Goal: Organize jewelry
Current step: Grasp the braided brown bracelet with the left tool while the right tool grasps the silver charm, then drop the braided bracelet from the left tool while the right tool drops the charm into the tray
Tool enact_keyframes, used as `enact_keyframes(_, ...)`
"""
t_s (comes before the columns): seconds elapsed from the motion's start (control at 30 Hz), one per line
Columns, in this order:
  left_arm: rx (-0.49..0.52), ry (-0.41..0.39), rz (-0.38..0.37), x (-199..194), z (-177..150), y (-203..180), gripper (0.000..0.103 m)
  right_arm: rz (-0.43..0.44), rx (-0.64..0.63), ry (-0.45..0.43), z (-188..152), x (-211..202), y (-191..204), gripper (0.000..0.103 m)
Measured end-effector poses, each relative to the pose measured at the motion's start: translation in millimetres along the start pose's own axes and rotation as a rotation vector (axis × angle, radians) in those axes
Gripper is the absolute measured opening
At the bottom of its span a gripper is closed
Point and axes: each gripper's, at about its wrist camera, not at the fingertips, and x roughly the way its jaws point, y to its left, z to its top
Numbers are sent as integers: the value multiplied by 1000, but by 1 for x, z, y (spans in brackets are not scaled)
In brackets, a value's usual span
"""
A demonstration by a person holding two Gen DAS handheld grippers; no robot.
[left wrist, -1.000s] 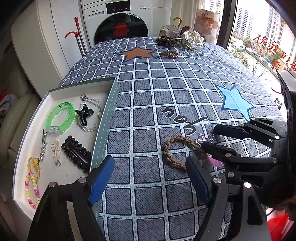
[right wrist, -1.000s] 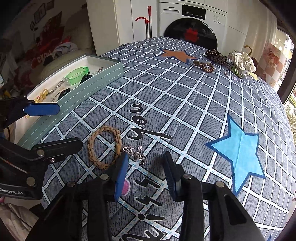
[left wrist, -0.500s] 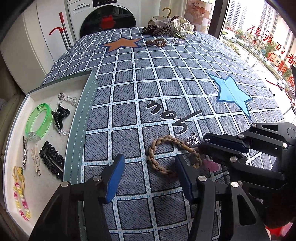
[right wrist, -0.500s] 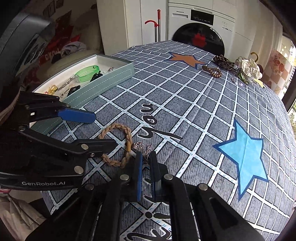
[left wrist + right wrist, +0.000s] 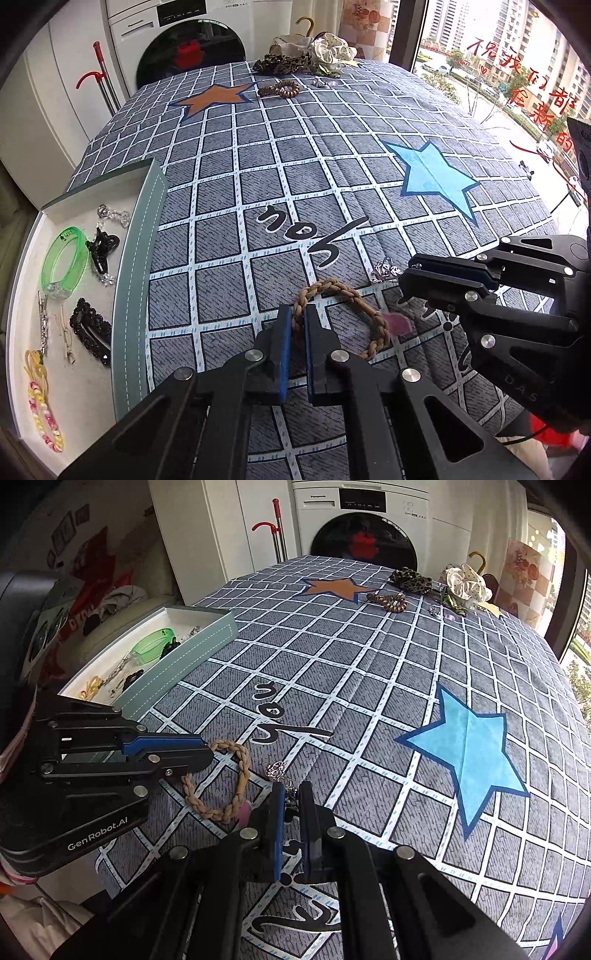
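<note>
A tan braided bracelet (image 5: 371, 319) lies on the checked blue cloth. My left gripper (image 5: 297, 314) is shut on its near-left side, and the cord shows between the blue pads. In the right wrist view the left gripper (image 5: 208, 751) comes in from the left onto the bracelet (image 5: 242, 768). Just right of the bracelet lies a small silver chain (image 5: 277, 770). My right gripper (image 5: 291, 792) is shut on the chain's near end. The left wrist view shows the right gripper (image 5: 408, 275) touching the chain (image 5: 384, 267). An open pale-green tray (image 5: 136, 258) sits at the left.
The tray holds a green bangle (image 5: 64, 264), a black claw clip (image 5: 101, 247), a black beaded clip (image 5: 90, 330) and a bead chain (image 5: 40, 413). At the cloth's far end lie a brown hair tie (image 5: 279, 88) and scrunchies (image 5: 328, 50). A washing machine (image 5: 192, 48) stands behind.
Both grippers went from open to shut. The left one moved in over the braided bracelet and closed on it. The right one closed on the silver chain.
</note>
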Motion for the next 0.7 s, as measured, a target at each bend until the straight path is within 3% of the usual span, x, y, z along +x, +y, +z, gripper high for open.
enact_keyframes(0.33,-43,-53,-24,-27,-10,5,14,6,149,-3,-8,-18,-11,8)
enact_keyframes(0.7,-105,-118,-43,-57,-21,24,14,-11,194,-1,-19,-30,-9,8)
